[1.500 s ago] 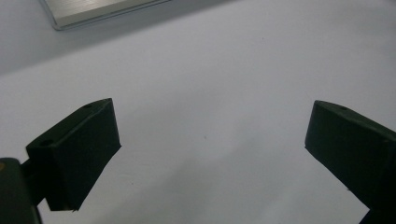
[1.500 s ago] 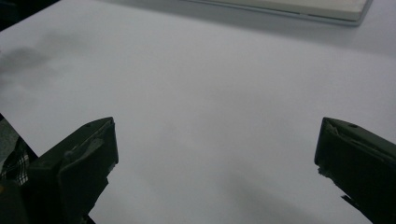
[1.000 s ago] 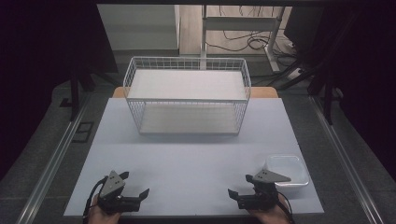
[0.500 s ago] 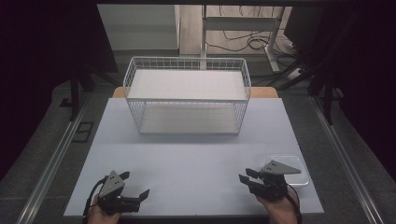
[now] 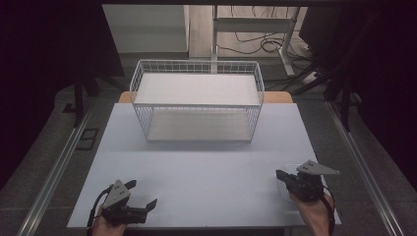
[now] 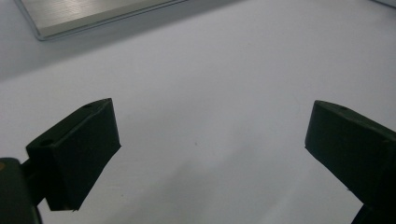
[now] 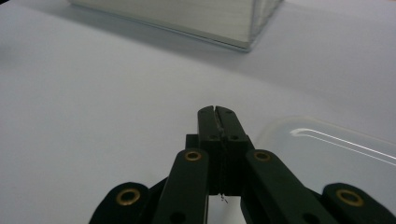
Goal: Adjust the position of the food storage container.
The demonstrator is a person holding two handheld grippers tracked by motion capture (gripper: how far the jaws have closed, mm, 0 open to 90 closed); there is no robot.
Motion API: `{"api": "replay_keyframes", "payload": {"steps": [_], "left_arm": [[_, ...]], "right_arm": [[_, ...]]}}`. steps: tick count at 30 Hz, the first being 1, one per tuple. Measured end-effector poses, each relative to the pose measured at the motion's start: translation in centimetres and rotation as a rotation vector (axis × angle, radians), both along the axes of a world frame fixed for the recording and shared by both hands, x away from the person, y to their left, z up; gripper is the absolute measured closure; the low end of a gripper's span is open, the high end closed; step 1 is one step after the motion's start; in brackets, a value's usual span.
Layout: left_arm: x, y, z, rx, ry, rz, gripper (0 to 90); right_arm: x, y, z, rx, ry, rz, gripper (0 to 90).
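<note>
A white wire basket [image 5: 196, 98] stands at the back middle of the pale table [image 5: 206, 172]. My left gripper [image 5: 144, 192] rests at the front left, held in a hand, its jaws wide apart over bare table with nothing between them [image 6: 210, 126]. My right gripper [image 5: 280, 174] is at the front right, shut with nothing in it [image 7: 217, 112]. It hangs over the left edge of a clear plastic tray [image 5: 291, 167], which lies just right of the jaws [image 7: 336, 154]. The basket's near corner [image 7: 210, 18] shows ahead of the right gripper.
A silvery flat edge [image 6: 93, 14] shows at the top left of the left gripper view. Metal rails [image 5: 59, 167] run along both sides of the table. Cables and a desk frame [image 5: 255, 29] lie on the floor behind.
My right gripper has moved forward and to the right, from the front edge to over the clear tray. The left gripper has stayed put and open.
</note>
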State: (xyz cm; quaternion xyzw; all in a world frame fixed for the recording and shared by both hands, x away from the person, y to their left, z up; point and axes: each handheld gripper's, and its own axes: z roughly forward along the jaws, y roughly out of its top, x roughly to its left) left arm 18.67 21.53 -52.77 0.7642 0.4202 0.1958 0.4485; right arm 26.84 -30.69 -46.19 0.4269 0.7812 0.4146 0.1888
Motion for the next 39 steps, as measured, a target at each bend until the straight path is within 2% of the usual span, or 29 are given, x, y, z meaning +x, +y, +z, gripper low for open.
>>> {"api": "replay_keyframes", "payload": {"steps": [4, 7, 9, 13, 20, 24, 25, 26, 30, 34, 39], "left_arm": [[0.0, 0.0, -0.1, 0.003, 0.003, 0.000, 2.6], [0.0, 0.0, 0.0, 0.005, 0.000, -0.001, 2.6], [0.0, 0.0, -0.1, 0.006, 0.001, -0.001, 2.6], [0.0, 0.0, -0.1, 0.010, 0.000, 0.002, 2.6], [0.3, 0.0, -0.2, 0.013, 0.010, 0.004, 2.7], [0.3, 0.1, -0.3, 0.013, 0.016, 0.010, 2.7], [0.3, 0.1, -0.3, 0.013, 0.016, 0.010, 2.7], [0.3, 0.1, -0.3, 0.017, 0.021, 0.014, 2.8], [0.4, 0.2, -0.3, 0.014, 0.023, 0.017, 2.8], [0.4, 0.2, -0.4, 0.018, 0.026, 0.016, 3.0], [0.4, 0.2, -0.4, 0.017, 0.024, 0.017, 3.1]], "right_arm": [[0.1, -1.1, 0.1, -0.004, -0.001, -0.044, 89.5], [0.1, -2.7, 0.2, 0.022, -0.001, -0.067, 89.4], [0.1, -3.1, 0.2, 0.017, -0.006, -0.081, 89.5], [0.1, -4.7, 0.2, -0.017, -0.018, -0.152, 89.5], [0.0, -7.0, 0.2, -0.009, -0.020, -0.221, 89.5], [0.1, -8.7, 0.1, -0.026, -0.023, -0.295, 89.5], [0.1, -8.7, 0.1, -0.026, -0.023, -0.295, 89.5], [0.1, -9.5, 0.0, -0.029, -0.025, -0.333, 89.5], [-0.1, -11.1, -0.3, -0.045, -0.015, -0.400, 89.5], [0.1, -11.7, -1.2, -0.043, 0.020, -0.407, 89.5], [0.4, -11.0, -1.5, -0.065, 0.034, -0.380, 89.4]]}}
